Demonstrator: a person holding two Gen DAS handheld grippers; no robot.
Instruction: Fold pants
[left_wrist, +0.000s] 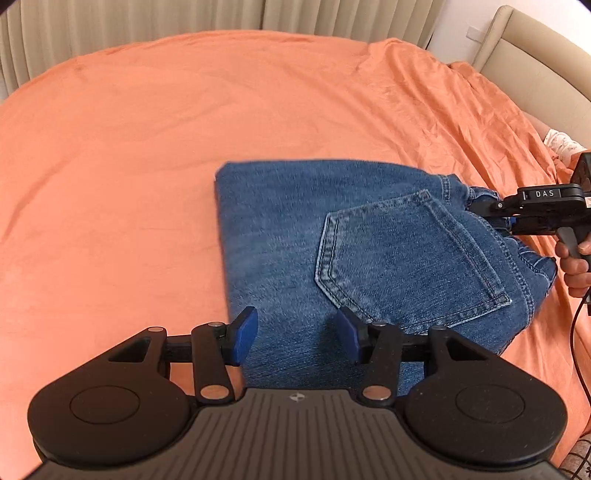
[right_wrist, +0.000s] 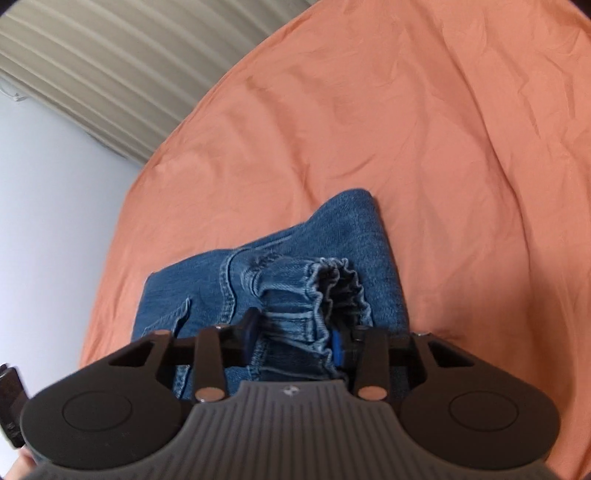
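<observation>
One pair of blue denim pants (left_wrist: 332, 240) lies folded into a compact rectangle on the orange bedsheet (left_wrist: 129, 147). One back pocket (left_wrist: 406, 258) faces upward on the top layer. The gathered waistband (right_wrist: 332, 280) forms the edge of the pants nearest the right gripper.

The left gripper (left_wrist: 297, 334) hangs above the near edge of the pants. Its two blue pads (left_wrist: 247, 332) are spread apart with only denim visible between them; nothing is grasped.

The right gripper (right_wrist: 295, 336) sits at the waistband edge of the pants. Bunched waistband fabric fills the gap between its pads (right_wrist: 337, 349), which press against the fabric on both sides. In the left wrist view, the right gripper body carries a white label reading "DAS". One hand (left_wrist: 576, 266) holds its handle, beyond the waistband.

Beyond the pants stand pleated beige curtains (left_wrist: 147, 22). A beige padded headboard (left_wrist: 535, 62) lies past the waistband side. Nothing on the bedsheet obstructs either gripper.
</observation>
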